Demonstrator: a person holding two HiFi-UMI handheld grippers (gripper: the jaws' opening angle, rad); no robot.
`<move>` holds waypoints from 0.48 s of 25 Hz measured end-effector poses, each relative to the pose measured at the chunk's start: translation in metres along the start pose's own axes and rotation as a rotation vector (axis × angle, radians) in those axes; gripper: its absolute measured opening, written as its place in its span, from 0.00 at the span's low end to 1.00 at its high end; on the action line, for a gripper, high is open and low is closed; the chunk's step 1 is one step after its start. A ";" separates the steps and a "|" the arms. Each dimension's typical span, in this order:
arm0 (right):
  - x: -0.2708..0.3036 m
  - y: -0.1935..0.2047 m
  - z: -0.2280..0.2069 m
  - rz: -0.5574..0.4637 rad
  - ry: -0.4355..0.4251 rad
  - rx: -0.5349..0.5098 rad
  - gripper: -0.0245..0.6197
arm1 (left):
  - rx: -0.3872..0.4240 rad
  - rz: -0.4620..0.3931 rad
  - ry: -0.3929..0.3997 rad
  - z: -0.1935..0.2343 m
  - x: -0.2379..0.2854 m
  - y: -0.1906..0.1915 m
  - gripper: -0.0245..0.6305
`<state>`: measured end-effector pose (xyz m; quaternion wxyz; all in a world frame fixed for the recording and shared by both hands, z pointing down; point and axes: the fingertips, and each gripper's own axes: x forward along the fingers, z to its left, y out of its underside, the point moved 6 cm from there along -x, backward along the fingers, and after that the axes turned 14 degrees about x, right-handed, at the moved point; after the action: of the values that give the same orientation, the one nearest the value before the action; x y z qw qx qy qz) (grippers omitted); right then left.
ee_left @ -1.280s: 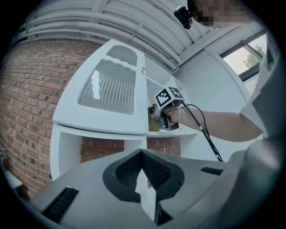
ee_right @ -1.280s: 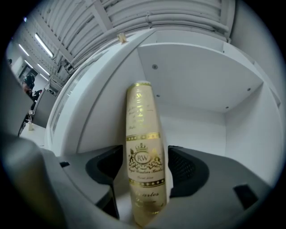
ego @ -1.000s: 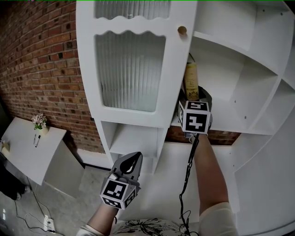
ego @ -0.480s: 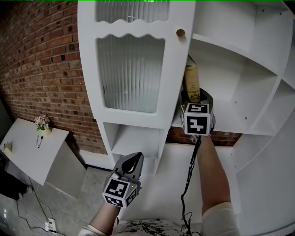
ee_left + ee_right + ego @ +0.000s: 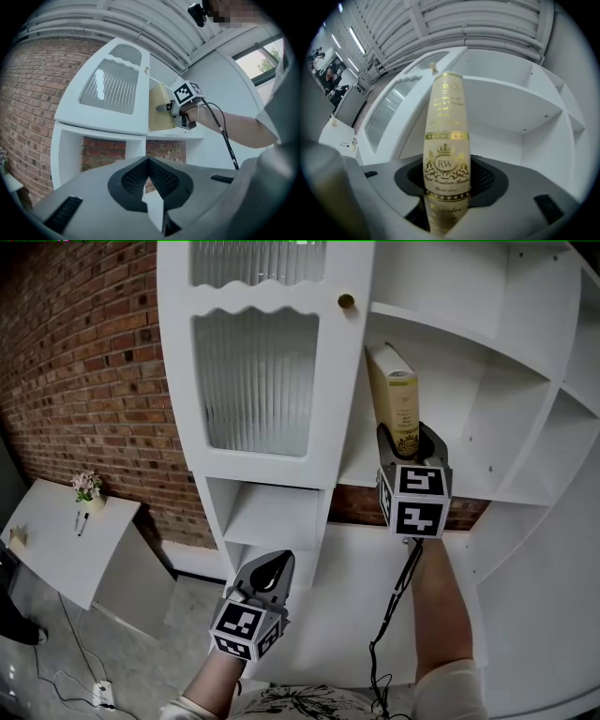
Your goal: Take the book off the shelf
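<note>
The book (image 5: 398, 409), cream with gold print on its spine, stands upright between the jaws of my right gripper (image 5: 405, 439), which is shut on its lower end. It sits at the front of the white shelf (image 5: 473, 486), just right of the cabinet door. In the right gripper view the spine (image 5: 445, 154) fills the gap of that gripper (image 5: 446, 187). From the left gripper view the book (image 5: 159, 110) shows side-on, held in front of the shelf opening. My left gripper (image 5: 272, 570) hangs low, below the cabinet, shut and empty (image 5: 149, 161).
A white cabinet door with ribbed glass (image 5: 253, 371) and a round knob (image 5: 346, 302) stands left of the book. Shelf dividers (image 5: 553, 409) lie to the right. A brick wall (image 5: 84, 362) and a white table with a small flower pot (image 5: 86, 487) are at the left.
The right gripper has pulled back and slightly right with the book, which now shows more of its length out from behind the door edge. The left gripper has hardly moved.
</note>
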<state>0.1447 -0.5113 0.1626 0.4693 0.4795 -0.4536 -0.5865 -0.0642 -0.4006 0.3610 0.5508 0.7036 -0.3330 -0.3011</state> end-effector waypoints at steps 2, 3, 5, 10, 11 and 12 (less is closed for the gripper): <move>-0.019 -0.003 -0.001 -0.021 -0.014 0.011 0.38 | 0.001 0.000 0.001 -0.008 -0.004 -0.003 0.04; -0.029 -0.004 -0.001 -0.029 -0.023 0.017 0.38 | -0.001 -0.001 0.001 -0.012 -0.006 -0.004 0.04; -0.049 -0.006 -0.002 -0.041 -0.041 0.027 0.38 | -0.005 -0.002 0.003 -0.021 -0.010 -0.006 0.04; -0.100 -0.001 -0.008 -0.064 -0.064 0.061 0.38 | -0.007 0.000 0.013 -0.047 -0.022 -0.009 0.04; -0.111 0.002 -0.009 -0.068 -0.067 0.072 0.38 | -0.008 0.004 0.017 -0.052 -0.025 -0.008 0.04; -0.120 0.005 -0.009 -0.071 -0.067 0.080 0.38 | -0.010 0.007 0.021 -0.057 -0.028 -0.008 0.04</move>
<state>0.1666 -0.3944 0.1828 0.4132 0.4936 -0.4748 -0.6001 -0.0343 -0.3441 0.3667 0.5587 0.7028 -0.3283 -0.2934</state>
